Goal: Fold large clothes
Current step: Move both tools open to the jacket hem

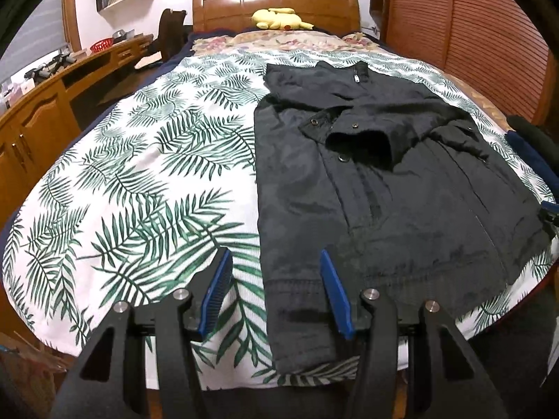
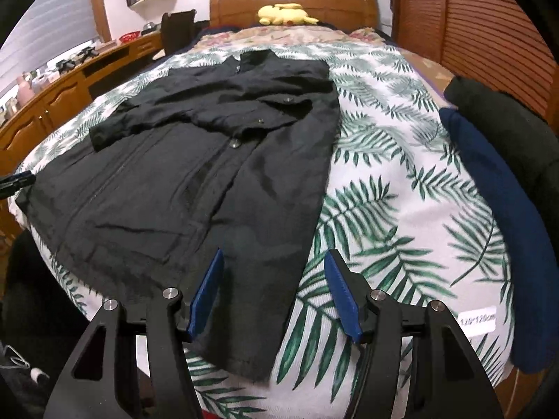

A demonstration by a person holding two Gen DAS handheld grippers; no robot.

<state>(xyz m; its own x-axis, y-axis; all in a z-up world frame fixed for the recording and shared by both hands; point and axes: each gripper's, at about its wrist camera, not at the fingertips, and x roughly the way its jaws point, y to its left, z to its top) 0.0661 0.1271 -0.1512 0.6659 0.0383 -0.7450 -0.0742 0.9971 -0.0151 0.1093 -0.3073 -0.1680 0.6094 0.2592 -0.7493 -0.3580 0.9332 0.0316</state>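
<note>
A large black button-front jacket of thin, creased fabric (image 1: 367, 181) lies flat and face up on the leaf-print bed cover (image 1: 139, 174), collar toward the headboard, hem nearest, both sleeves folded across its chest.

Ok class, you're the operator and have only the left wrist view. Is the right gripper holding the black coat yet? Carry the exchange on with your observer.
Observer: No. The right gripper is open, poised over the right edge of the black coat near the hem.
Operator: Anything on the sheet beside it?
Observer: A white label lies on the leaf-print sheet, right of that gripper.
Operator: And further right?
Observer: A navy garment stretches along the bed's right edge.
</note>
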